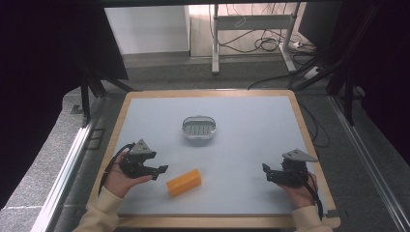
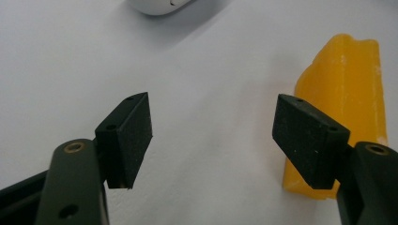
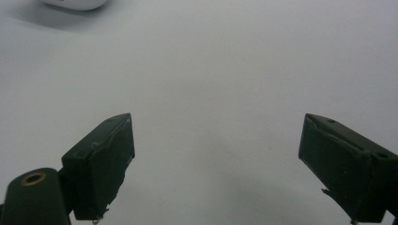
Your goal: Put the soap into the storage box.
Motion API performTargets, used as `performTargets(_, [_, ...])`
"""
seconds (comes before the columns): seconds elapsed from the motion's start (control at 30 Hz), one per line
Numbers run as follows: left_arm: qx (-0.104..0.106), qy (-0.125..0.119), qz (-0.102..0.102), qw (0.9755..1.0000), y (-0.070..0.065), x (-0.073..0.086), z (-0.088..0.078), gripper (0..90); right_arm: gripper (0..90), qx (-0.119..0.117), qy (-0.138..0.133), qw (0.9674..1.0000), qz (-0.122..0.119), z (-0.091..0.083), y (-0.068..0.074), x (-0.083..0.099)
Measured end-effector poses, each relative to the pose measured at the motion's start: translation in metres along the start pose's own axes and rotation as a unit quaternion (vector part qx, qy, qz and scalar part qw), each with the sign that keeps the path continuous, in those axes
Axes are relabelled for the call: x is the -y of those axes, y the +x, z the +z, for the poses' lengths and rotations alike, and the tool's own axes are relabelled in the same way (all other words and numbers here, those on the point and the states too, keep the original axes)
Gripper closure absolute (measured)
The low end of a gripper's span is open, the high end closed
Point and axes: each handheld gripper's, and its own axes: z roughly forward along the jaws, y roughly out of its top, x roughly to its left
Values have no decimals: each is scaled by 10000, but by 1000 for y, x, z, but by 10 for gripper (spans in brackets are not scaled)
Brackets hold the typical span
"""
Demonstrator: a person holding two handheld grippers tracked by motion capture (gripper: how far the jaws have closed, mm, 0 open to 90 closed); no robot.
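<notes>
Just beyond the right-hand jaw of the left gripper point(image 2: 213, 140), whose jaws stand wide apart and empty like the right gripper's point(image 3: 216, 164), the yellow bar point(image 2: 345, 93) lies flat on the tabletop point(image 1: 251, 145); it looks light, waxy, probably slippery, best pinched across its long sides.

A yellow-orange block point(image 1: 183, 182), oblong and waxy with rough edges, lies flat on the pale worktop point(image 1: 251, 140), tilted askew, just beside the left hand-held gripper point(image 1: 159, 171) on its inner side, well apart from the right hand-held gripper point(image 1: 266, 171). A small oval white dish point(image 1: 198, 128) with a slotted floor sits upright farther out, ahead of and between both hand-held grippers.
</notes>
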Motion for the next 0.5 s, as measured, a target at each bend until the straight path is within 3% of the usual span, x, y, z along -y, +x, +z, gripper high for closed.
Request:
performTargets(0.2, [83, 44, -119, 9999, -5, -6, -2, 281, 110, -58, 40, 10000, 13, 2, 0, 1])
performTargets(0.5, [331, 119, -27, 9994, -14, -15, -1, 278, 111, -9, 70, 9999, -105, 3, 2, 2])
